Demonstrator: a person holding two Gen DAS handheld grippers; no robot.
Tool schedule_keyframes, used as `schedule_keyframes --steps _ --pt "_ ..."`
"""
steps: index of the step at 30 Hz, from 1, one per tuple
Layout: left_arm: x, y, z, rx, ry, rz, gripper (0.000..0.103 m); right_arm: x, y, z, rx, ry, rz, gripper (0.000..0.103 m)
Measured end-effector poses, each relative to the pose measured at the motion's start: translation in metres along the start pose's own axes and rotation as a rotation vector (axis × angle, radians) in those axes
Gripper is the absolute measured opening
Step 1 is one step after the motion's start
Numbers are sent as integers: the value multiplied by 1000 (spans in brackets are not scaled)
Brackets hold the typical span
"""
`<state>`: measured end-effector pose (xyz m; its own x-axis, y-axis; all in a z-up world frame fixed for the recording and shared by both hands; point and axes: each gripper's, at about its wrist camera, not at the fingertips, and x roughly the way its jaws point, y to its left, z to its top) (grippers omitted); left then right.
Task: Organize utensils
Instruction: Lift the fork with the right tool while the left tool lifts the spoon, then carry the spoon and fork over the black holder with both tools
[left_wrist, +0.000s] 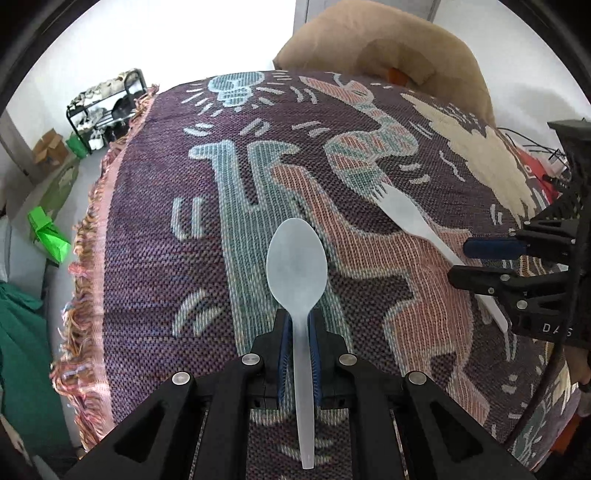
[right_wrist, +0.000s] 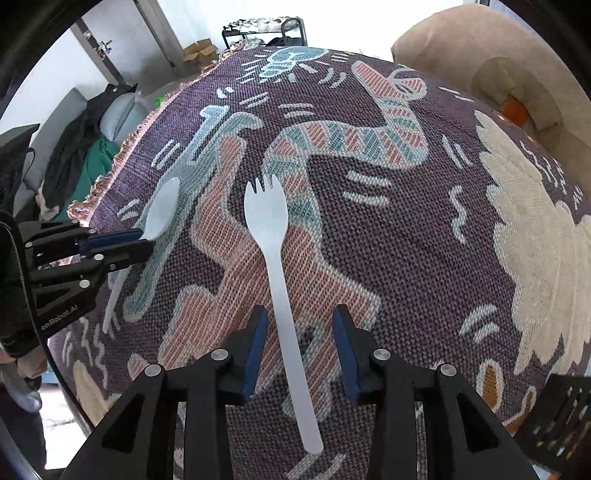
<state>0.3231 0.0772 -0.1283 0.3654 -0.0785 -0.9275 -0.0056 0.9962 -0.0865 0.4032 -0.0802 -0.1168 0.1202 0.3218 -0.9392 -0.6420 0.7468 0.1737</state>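
Clamped together on the neck of a translucent spoon (left_wrist: 296, 258), the left gripper (left_wrist: 296, 332) has both blue pads pressed against the handle, the bowl sticking out ahead over the woven blanket (left_wrist: 166, 229) and the handle end running back between the black finger arms. Only the left wrist view shows this grip head-on; from the right wrist view the same gripper (right_wrist: 142, 240) appears side-on at the left edge, with the spoon (right_wrist: 160, 212) angled up and away from it, and whether the spoon touches the cloth cannot be told.

Moving right, a white spork (right_wrist: 275, 266) lies flat on the blanket (right_wrist: 406, 229), tines pointing away. The right gripper (right_wrist: 300, 347) has its jaws well apart, one blue pad (right_wrist: 255, 354) on each side of the spork's handle, neither touching it. In the left wrist view that gripper (left_wrist: 463, 264) enters from the right edge, and the spork (left_wrist: 410, 218) passes between its fingers, though contact is hard to judge from that angle.

Further right, a tan cushioned seat (right_wrist: 491, 70) stands behind the blanket's far edge.
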Motion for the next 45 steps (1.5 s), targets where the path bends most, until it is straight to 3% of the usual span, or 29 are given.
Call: schedule_keyframes --steps 7,20,21,22,23,24,33,45 --pt "4 -2 4 32 28 10 11 4 7 13 -27 17 4 37" --pt "-32 19 -3 -11 -95 -4 9 20 24 38 -63 69 -34 37" --pt "-35 20 -3 -15 -106 -5 9 19 24 37 -65 67 -39 35" --pt "-40 20 -4 -19 -122 -8 9 19 26 37 -72 62 -50 28" --pt "-43 21 -4 -22 -133 -12 9 18 26 36 -75 56 -53 12" --pt "-46 20 -4 -23 -148 -18 9 15 26 34 -73 45 -50 11" --pt "-73 -3 -1 -7 -268 -69 9 -49 4 -9 38 -184 -41 10" --pt "-107 -81 4 104 -413 -187 9 -153 -10 -83 151 -533 -70 10"
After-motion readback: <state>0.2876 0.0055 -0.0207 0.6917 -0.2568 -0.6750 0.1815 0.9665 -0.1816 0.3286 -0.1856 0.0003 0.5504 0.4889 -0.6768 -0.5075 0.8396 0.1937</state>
